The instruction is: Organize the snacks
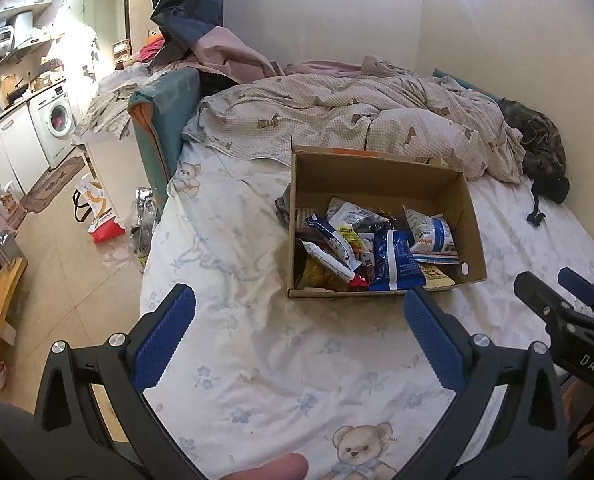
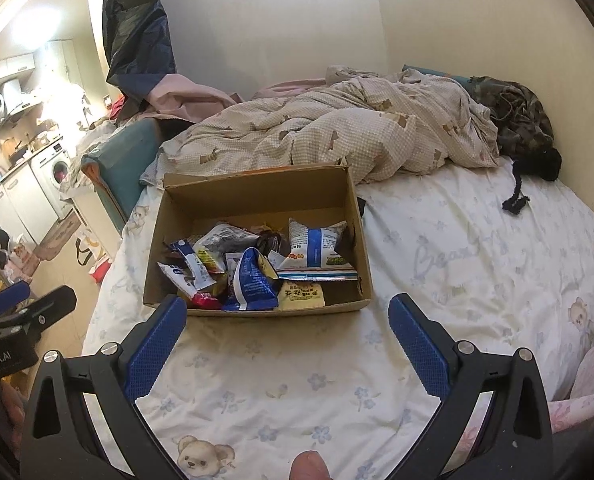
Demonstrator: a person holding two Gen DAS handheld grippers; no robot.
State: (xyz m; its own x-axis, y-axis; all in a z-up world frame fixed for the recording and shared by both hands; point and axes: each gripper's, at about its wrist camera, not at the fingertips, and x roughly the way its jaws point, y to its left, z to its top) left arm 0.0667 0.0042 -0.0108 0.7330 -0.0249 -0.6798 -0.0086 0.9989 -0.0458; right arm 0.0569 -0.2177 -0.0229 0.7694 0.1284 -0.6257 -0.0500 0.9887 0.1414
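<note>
Bed sheet bears box; quilt behind.

Box: an open brown cardboard box sits flat on the bed sheet, near wall low, far wall tall.
Snacks: a loose heap of packets fills the box floor, overlapping and tilted.
Blue packet: a dark blue and white bag lies at the box's near wall.
White packet: a white bag with a blue band lies toward the box's right wall.
Yellow packet: a small pale yellow pack lies flat in the box's near right corner.
Red packet: a small red wrapper lies at the box's near wall, left of the blue packet.
</note>
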